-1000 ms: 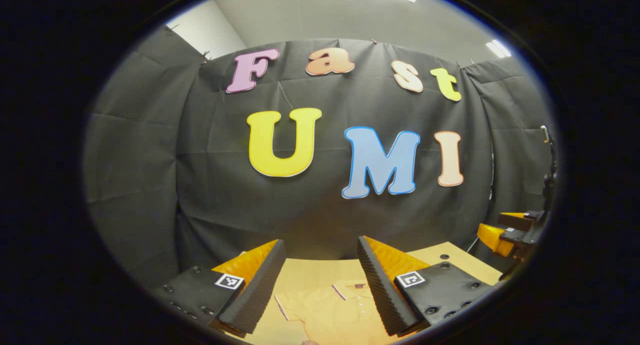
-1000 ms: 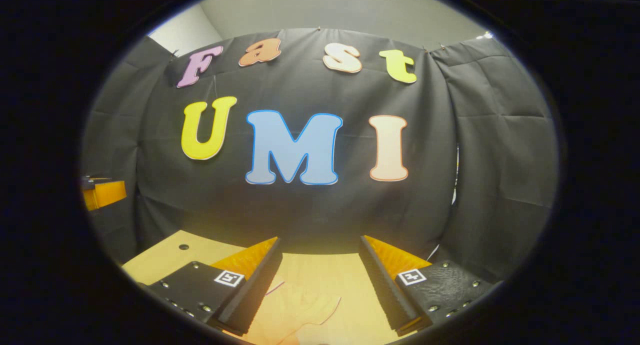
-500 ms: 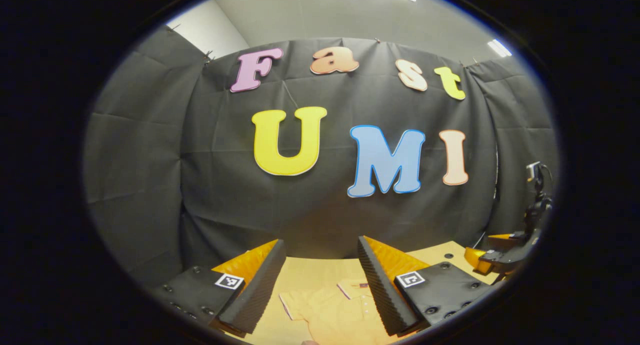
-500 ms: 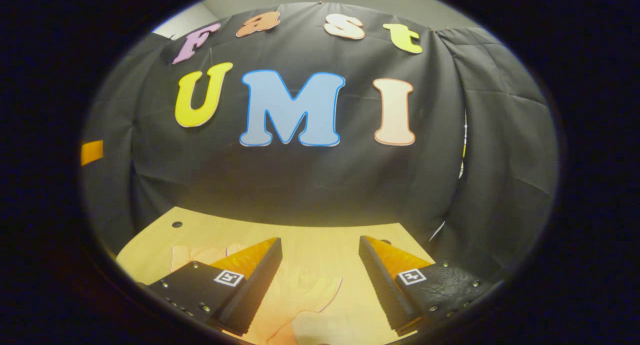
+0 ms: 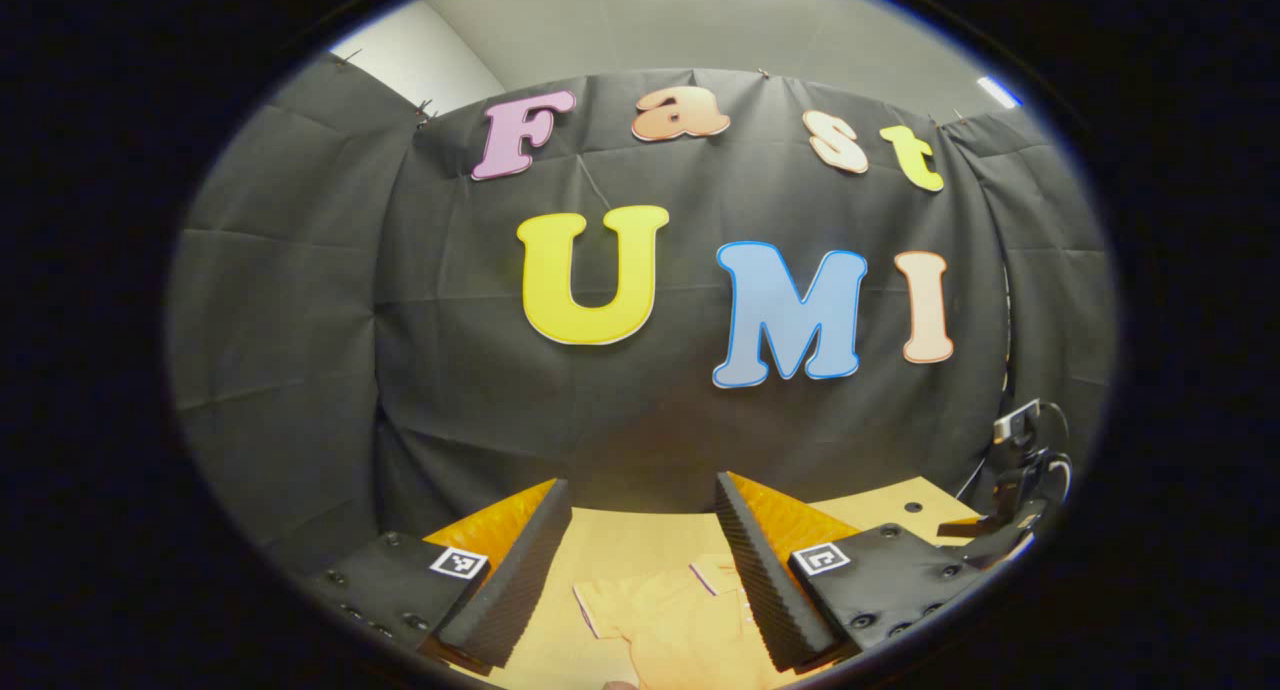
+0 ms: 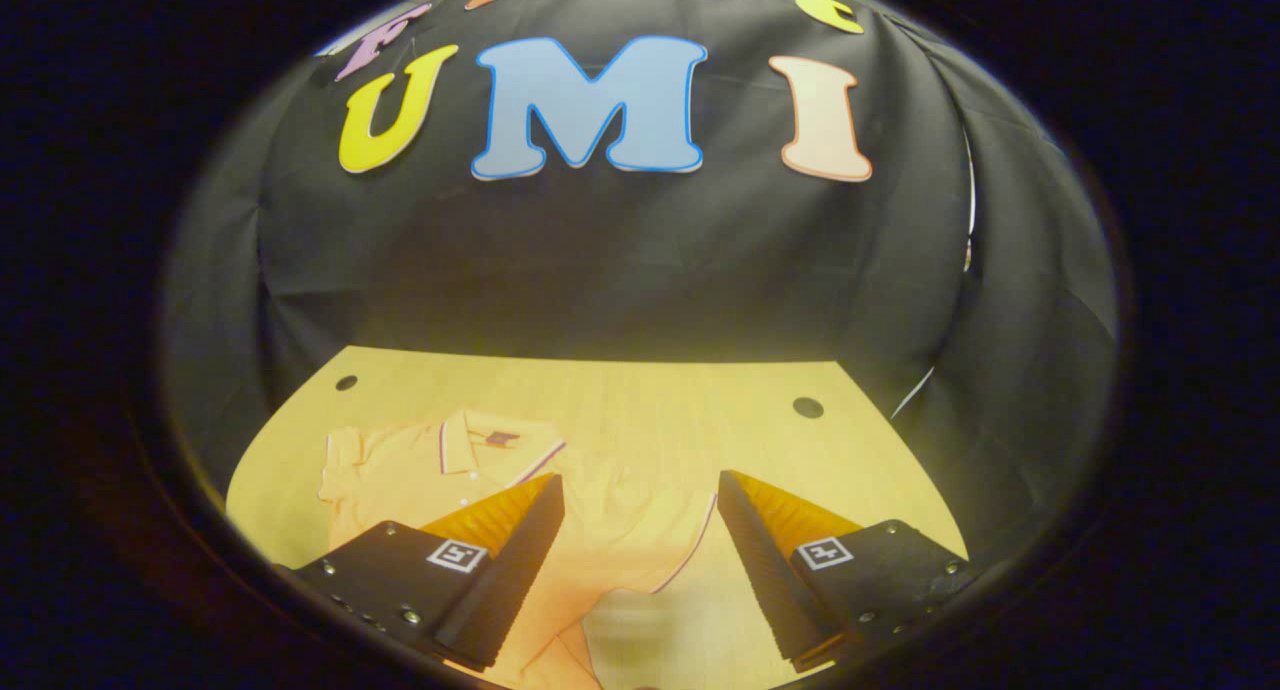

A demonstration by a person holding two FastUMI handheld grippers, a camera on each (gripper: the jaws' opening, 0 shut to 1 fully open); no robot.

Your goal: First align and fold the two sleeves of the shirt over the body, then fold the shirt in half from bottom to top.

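A yellow polo shirt [image 6: 430, 470] with dark-trimmed collar and sleeve hems lies flat on the wooden table [image 6: 640, 400]. In the right gripper view its collar points to the far side and one sleeve [image 6: 650, 540] spreads out between my fingers. My right gripper [image 6: 640, 525] hangs open above that sleeve, holding nothing. In the left gripper view the shirt [image 5: 660, 620] shows low between the fingers, collar and one sleeve in sight. My left gripper [image 5: 640, 530] is open above it, empty. The other gripper [image 5: 1010, 515] shows at the far right, low over the table.
The table [image 5: 620, 550] ends at the black cloth wall on its far side. Two small round holes [image 6: 807, 407] sit near the table's far corners. Bare wood lies to the right of the shirt.
The right gripper has tipped downward, so the table and the shirt's collar came into its view. The left gripper turned slightly left. In its view the other gripper sank lower.
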